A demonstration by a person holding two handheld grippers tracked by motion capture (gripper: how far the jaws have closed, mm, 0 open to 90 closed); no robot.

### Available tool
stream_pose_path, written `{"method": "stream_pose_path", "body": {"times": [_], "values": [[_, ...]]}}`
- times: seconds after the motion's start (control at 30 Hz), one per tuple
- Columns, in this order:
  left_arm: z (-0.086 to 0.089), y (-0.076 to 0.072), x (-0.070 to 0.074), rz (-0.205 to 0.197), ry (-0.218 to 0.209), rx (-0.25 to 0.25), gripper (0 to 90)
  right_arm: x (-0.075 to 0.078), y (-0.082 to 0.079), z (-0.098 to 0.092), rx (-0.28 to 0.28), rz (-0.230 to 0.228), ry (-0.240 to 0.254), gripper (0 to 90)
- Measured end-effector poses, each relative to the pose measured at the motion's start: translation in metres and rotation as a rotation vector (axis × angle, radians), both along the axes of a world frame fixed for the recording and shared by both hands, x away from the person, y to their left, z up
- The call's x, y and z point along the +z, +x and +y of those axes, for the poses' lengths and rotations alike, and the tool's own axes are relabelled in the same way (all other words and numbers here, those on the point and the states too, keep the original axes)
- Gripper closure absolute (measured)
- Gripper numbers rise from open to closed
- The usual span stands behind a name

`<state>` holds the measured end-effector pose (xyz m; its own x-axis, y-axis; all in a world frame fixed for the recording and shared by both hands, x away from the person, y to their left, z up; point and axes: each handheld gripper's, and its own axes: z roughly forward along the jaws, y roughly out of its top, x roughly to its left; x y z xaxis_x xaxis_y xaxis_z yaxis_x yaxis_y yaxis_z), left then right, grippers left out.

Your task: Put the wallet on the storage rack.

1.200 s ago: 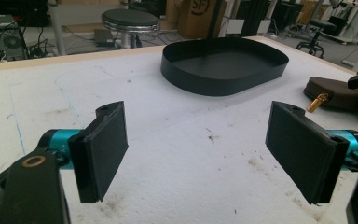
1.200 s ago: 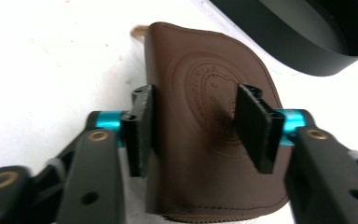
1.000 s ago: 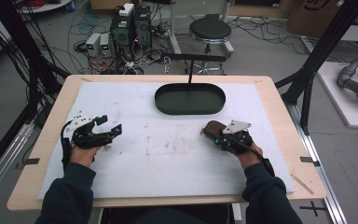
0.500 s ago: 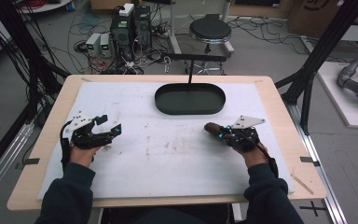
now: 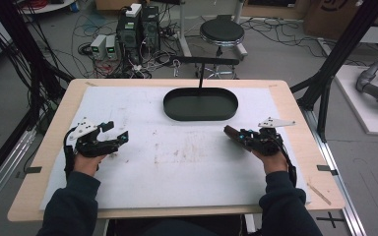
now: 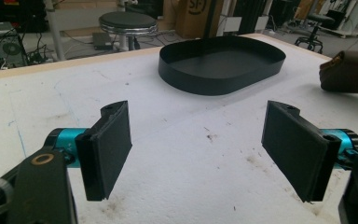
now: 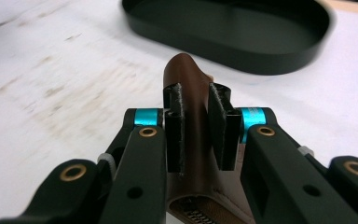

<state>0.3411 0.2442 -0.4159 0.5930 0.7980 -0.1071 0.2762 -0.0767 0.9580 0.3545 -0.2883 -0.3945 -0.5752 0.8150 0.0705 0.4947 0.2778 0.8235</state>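
A brown leather pouch (image 7: 189, 88) with a zipper at its near end is clamped between the jaws of my right gripper (image 7: 196, 126), which is shut on it. In the high view that gripper (image 5: 248, 135) sits right of centre, the brown pouch (image 5: 231, 131) sticking out of it toward the left. The pouch (image 6: 349, 70) also appears at the right edge of the left gripper view. My left gripper (image 5: 114, 133) hovers over the left of the white mat, open with nothing between its pads (image 6: 109, 147). A black oval tray (image 5: 201, 104) lies empty at the back centre.
The white foam mat (image 5: 177, 157) covers a wooden table (image 5: 295, 105) and carries brown stains at its middle. A black stand post (image 5: 200, 73) rises behind the tray. Beyond the table are a stool (image 5: 221, 30), cables and electronics boxes (image 5: 133, 29).
My right gripper has turned with the pouch and shifted slightly right, its grey plate now pointing to the right. The left gripper has hardly moved.
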Motion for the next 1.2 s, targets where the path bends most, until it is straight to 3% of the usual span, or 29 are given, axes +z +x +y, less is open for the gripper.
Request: {"method": "stream_pose_path", "body": {"times": [0.23,0.27,0.43,0.63,0.67,0.73,0.87,1.2], "values": [[-0.001,0.0,0.0,0.001,0.002,-0.002,24.0,-0.002,0.005,-0.01,-0.059,-0.026,0.033,76.9],[-0.001,0.0,0.0,0.002,0.002,-0.002,24.0,-0.003,0.007,-0.014,-0.049,0.008,0.082,78.3],[0.0,0.0,0.0,0.005,0.002,0.001,24.2,-0.002,0.006,-0.016,-0.032,0.035,0.148,78.8],[0.0,0.0,0.0,0.004,-0.001,-0.002,24.3,-0.002,0.005,-0.022,-0.117,0.007,0.112,73.4],[0.0,0.0,0.0,0.003,0.0,-0.001,24.3,-0.001,0.003,-0.025,-0.156,-0.022,0.067,70.1],[0.0,0.0,0.0,0.004,0.001,-0.001,24.3,-0.001,0.002,-0.029,-0.181,-0.034,0.047,69.5],[0.0,0.0,0.0,0.004,-0.002,-0.001,24.3,-0.002,0.001,-0.036,-0.206,-0.038,0.047,65.5],[0.0,0.0,0.0,0.006,0.008,0.0,24.4,-0.002,0.001,-0.035,-0.208,-0.065,0.035,57.0]]}}
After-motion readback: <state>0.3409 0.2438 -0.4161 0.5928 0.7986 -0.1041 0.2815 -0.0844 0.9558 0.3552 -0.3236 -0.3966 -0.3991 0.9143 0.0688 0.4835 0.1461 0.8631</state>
